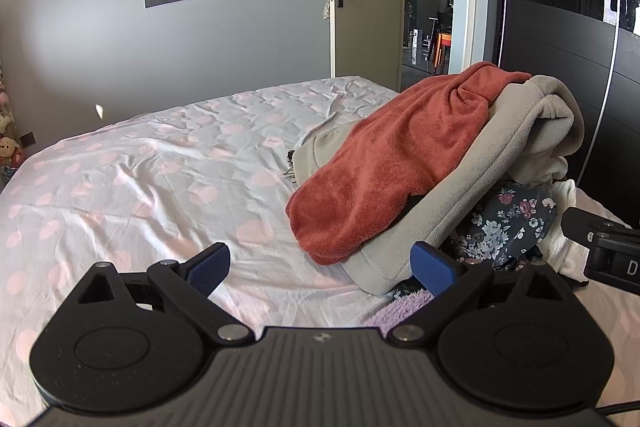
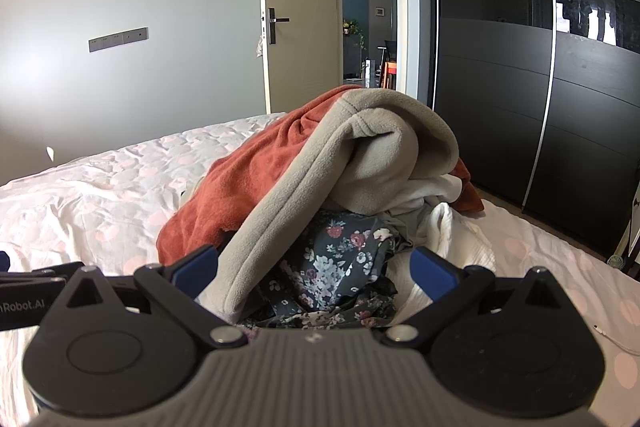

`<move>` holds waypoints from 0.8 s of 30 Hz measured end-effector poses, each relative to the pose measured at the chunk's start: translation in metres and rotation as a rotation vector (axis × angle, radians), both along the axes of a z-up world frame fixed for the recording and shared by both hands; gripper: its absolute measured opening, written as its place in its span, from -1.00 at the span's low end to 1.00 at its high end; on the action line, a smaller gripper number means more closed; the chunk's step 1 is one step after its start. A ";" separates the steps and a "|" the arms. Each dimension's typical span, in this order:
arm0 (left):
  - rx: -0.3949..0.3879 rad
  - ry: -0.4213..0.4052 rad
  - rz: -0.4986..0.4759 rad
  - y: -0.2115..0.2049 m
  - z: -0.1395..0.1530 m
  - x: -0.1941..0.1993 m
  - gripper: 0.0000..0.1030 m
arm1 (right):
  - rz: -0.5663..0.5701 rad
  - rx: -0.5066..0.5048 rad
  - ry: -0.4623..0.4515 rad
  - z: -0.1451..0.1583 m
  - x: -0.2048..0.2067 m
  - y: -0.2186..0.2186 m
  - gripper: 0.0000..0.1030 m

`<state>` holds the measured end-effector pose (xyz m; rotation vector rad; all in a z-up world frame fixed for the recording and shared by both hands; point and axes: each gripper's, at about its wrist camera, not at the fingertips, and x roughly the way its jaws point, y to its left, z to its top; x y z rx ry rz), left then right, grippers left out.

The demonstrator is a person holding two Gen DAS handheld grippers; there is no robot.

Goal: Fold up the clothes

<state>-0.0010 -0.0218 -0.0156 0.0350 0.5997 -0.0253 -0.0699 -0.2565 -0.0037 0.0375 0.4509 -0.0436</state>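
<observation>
while heaped unfolded on polka-dot bed (image 1: 140,163): rust fleece garment (image 1: 380,163), grey fleece garment (image 2: 320,187), dark floral garment (image 2: 340,259) | left hand-held gripper (image 1: 320,269), right hand-held gripper (image 2: 316,269): both released, holding nothing | step: likely picking one garment from pile | next: needs firm edge pinch

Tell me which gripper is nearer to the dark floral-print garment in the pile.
Right. The right gripper is open directly in front of the dark floral-print garment, fingers flanking it. The left gripper is open further left, over bedsheet, the garment beyond its right finger.
</observation>
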 end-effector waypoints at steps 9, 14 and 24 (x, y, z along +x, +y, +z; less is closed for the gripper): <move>-0.004 0.004 0.002 -0.001 0.000 0.001 0.91 | 0.000 -0.004 0.005 -0.002 0.000 0.000 0.99; -0.007 0.006 0.005 -0.001 -0.001 0.001 0.91 | 0.002 -0.008 0.008 -0.002 0.000 0.000 0.99; -0.005 0.020 -0.018 -0.007 -0.006 0.016 0.91 | -0.004 -0.019 0.023 -0.006 0.010 -0.003 0.99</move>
